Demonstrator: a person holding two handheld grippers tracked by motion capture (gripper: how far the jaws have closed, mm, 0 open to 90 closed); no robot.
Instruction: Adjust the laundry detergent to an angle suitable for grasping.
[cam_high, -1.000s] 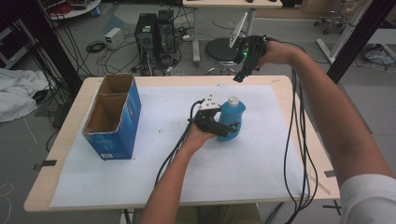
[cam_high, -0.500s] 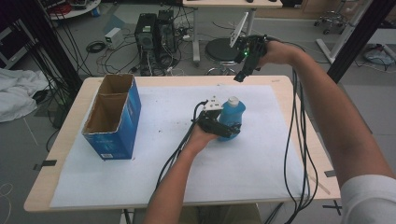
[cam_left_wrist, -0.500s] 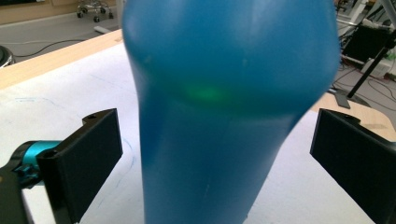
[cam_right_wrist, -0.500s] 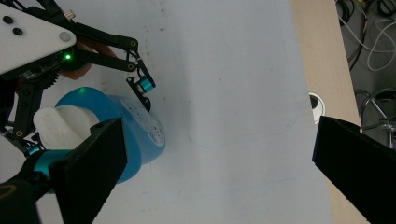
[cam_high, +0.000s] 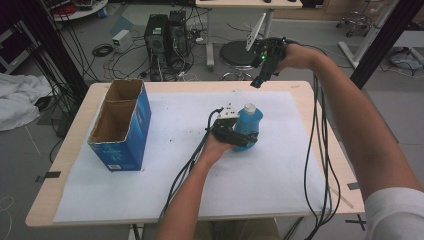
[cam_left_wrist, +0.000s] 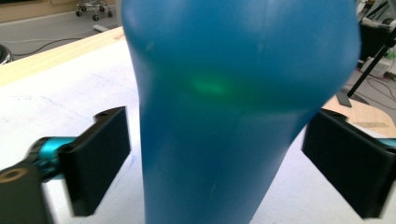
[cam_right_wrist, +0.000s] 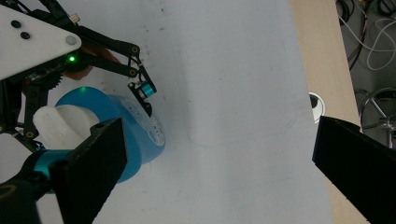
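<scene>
A blue plastic bottle (cam_high: 248, 124) with a white cap stands upright near the middle of the table. My left gripper (cam_high: 247, 138) reaches in from the near side with a jaw on each side of the bottle's body (cam_left_wrist: 233, 93). Its jaws have just been closing on the bottle. A thin gap still shows at the left jaw, and the right jaw sits at the bottle's edge. My right gripper (cam_high: 256, 82) hangs in the air over the table's far edge, open and with nothing in it, and looks down on the bottle (cam_right_wrist: 116, 135).
An open blue cardboard box (cam_high: 120, 125) with two compartments stands at the table's left. White paper (cam_high: 280, 175) covers the wooden table (cam_high: 310, 90). Black cables (cam_high: 320, 150) hang along the right side. Computers and a stool stand on the floor behind.
</scene>
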